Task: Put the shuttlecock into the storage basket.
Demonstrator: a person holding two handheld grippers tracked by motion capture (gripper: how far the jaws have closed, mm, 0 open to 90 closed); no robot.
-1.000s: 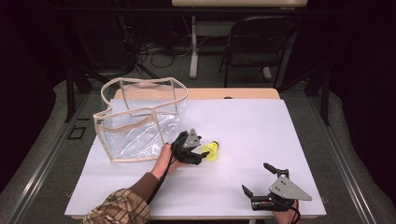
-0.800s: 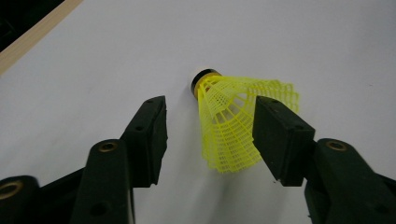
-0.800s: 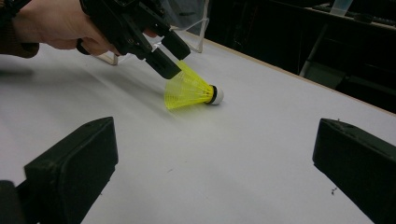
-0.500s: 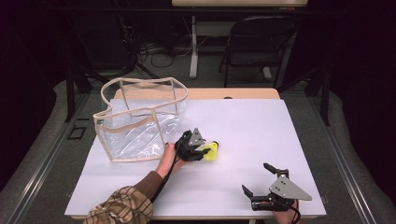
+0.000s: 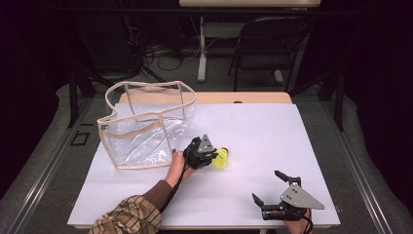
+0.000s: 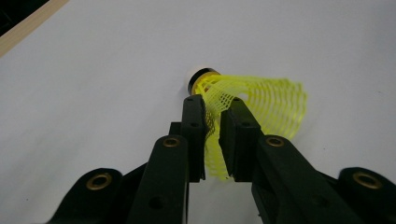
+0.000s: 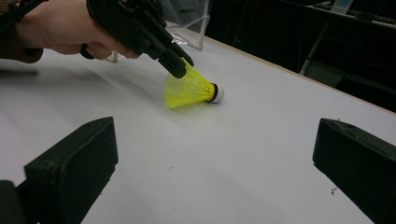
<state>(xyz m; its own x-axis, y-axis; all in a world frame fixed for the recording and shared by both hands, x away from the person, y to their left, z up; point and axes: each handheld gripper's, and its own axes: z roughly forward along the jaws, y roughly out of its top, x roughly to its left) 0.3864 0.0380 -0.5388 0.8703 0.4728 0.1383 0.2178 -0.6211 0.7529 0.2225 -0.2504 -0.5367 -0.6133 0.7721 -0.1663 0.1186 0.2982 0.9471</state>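
- The left gripper point(image 6: 212, 109) had pinched the skirt of the yellow shuttlecock point(image 5: 221, 158) near the table's point(image 5: 272, 131) middle.
- Its cork pointed, apparently, toward the right edge.
- The right gripper point(image 5: 271, 187) sat wide open near the front edge.

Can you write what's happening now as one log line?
left tongs: shut on shuttlecock skirt | right tongs: open, apart | shuttlecock: lying on table

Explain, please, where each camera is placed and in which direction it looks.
High view: above the person's side, looking forward and down on the table; a forearm, both grippers.
Left gripper view: on the left gripper, along jaws pinching the shuttlecock skirt.
Right gripper view: on the right gripper, low across the table; jaws apart.
Shared: all three views show the shuttlecock.
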